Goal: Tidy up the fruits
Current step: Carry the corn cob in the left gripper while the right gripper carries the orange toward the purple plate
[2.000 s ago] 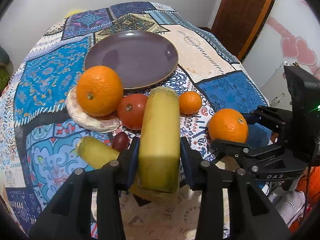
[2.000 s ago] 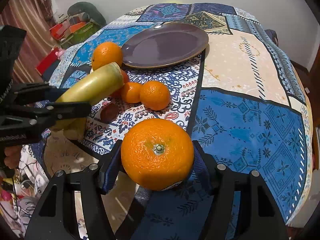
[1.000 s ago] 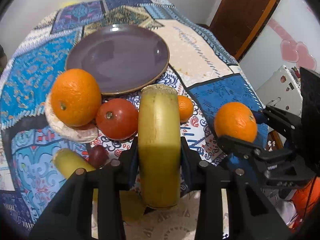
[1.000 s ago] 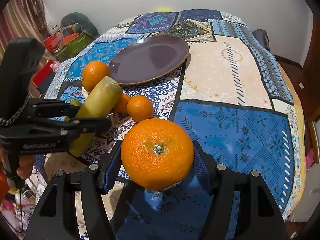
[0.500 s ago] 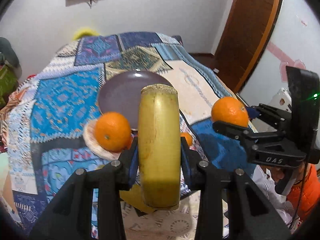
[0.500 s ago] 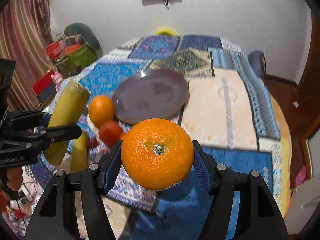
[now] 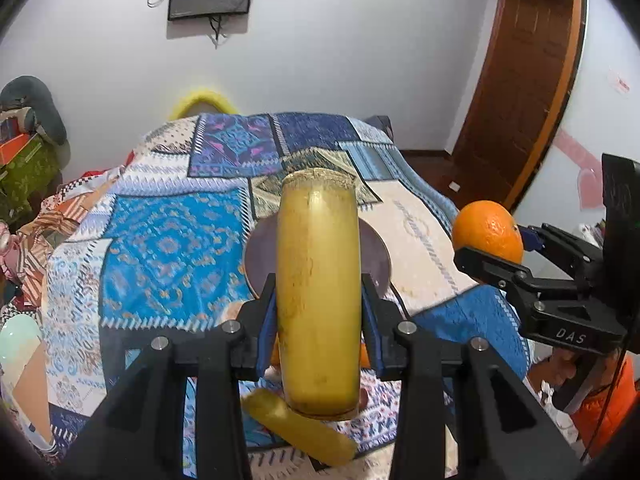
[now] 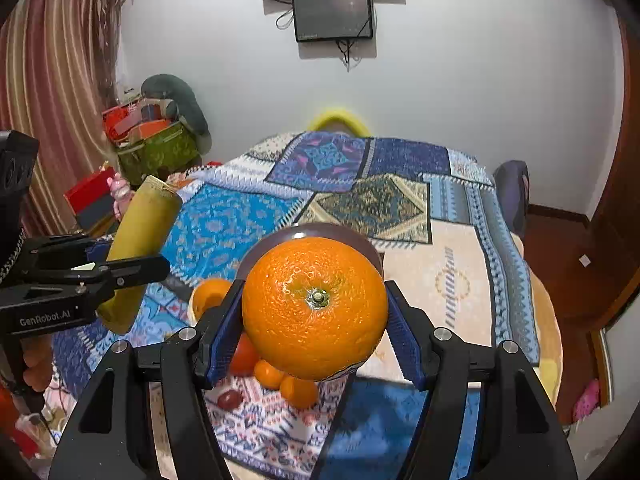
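Observation:
My left gripper (image 7: pixel 318 320) is shut on a yellow banana piece (image 7: pixel 318 292) and holds it high above the table; it also shows in the right wrist view (image 8: pixel 138 252). My right gripper (image 8: pixel 314 320) is shut on a large orange (image 8: pixel 315 307), seen at the right of the left wrist view (image 7: pixel 488 228). The purple plate (image 7: pixel 376 256) lies on the patchwork tablecloth (image 7: pixel 168 248), mostly hidden behind the held fruit. It shows above the orange in the right wrist view (image 8: pixel 320 232).
A second banana piece (image 7: pixel 296 428) lies near the table's front edge. Small oranges (image 8: pixel 298 390), another orange (image 8: pixel 210 292), a tomato (image 8: pixel 244 354) and a dark plum (image 8: pixel 229 399) lie below the right gripper. Boxes and a green bin (image 8: pixel 156 148) stand far left.
Both grippers have risen well above the table with their fruit and tilted up, so the wall and screen come into view. The table fruit dropped low in both views.

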